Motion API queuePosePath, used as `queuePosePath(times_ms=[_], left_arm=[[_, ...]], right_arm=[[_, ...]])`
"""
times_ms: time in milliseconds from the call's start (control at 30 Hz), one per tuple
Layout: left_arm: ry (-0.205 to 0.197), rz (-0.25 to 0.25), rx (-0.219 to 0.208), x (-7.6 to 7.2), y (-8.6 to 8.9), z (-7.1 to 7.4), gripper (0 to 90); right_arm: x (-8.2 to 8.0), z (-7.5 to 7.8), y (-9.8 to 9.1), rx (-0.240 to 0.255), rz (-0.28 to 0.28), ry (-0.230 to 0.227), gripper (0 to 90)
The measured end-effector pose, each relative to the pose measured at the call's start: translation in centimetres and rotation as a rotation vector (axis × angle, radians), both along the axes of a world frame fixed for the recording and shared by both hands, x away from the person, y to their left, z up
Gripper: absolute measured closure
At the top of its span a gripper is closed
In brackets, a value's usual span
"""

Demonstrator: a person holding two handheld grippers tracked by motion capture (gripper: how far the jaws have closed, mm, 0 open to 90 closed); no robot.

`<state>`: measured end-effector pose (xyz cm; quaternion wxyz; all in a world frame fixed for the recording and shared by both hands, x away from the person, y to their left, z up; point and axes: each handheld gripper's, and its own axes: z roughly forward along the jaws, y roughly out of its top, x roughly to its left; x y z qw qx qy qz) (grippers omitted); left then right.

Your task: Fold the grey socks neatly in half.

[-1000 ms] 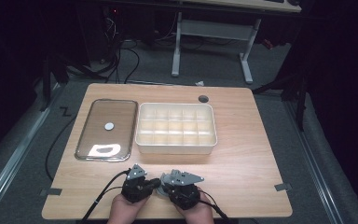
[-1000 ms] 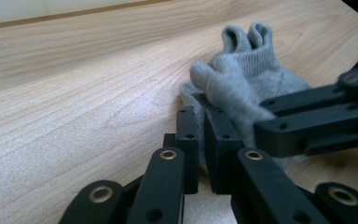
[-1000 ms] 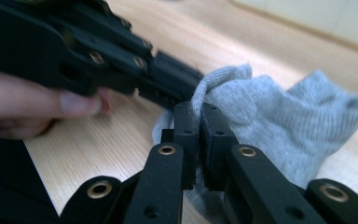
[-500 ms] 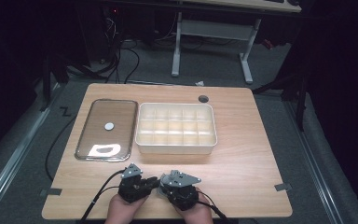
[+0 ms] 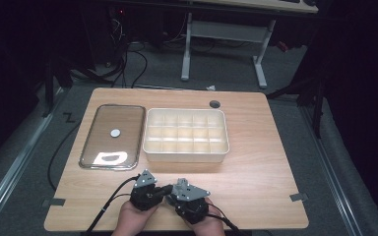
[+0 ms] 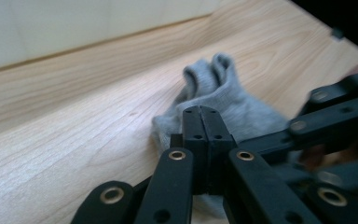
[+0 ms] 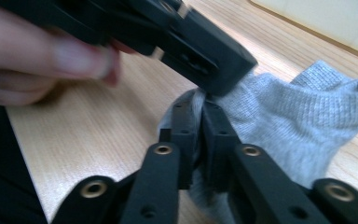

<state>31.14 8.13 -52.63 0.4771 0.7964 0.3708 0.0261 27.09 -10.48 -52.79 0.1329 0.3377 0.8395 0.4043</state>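
Sock (image 6: 223,95) on pale wooden table (image 5: 256,162)

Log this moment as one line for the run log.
left gripper: jaws just closed, shut on small grey knitted sock | right gripper: pinching same sock | wooden table: near edge | compartmented cream plastic tray: untouched

The high view looks forward and down on the whole bench (image 5: 256,162) from above its near edge. Each claw camera sits low and very close, looking along its black jaws. Both share the grey sock (image 6: 233,100) on the near bench.
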Motion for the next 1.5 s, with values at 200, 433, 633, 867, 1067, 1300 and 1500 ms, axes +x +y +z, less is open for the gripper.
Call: queuePosePath(times_ms=[200,433,633,867,1067,1300,1500], left_arm=[[-0.009,-0.002,0.015,-0.1,-0.1,-0.3,90.0],[-0.017,0.0,0.015,-0.1,-0.1,-0.4,90.0],[-0.038,-0.004,0.032,-0.2,-0.2,-0.5,90.0],[-0.064,0.0,0.053,-0.4,-0.1,-0.5,90.0],[-0.152,-0.023,0.018,-2.0,-0.6,1.3,82.1],[-0.154,-0.04,0.142,-2.5,-1.8,-0.3,84.1],[-0.162,-0.045,0.162,-2.4,-2.1,-0.6,84.5]], right_arm=[[-1.6,1.7,-1.4,0.062,0.002,-0.062,79.9],[-0.8,1.9,-4.2,0.118,-0.204,-0.016,60.9],[0.4,0.3,-4.4,0.147,-0.238,0.102,57.0],[0.9,-0.4,-3.9,0.092,-0.218,0.136,63.0],[0.8,-0.3,-3.6,0.072,-0.2,0.128,71.7],[0.7,-0.1,-3.3,0.05,-0.181,0.113,79.0],[0.5,0.9,-3.5,0.079,-0.166,0.112,81.5]])
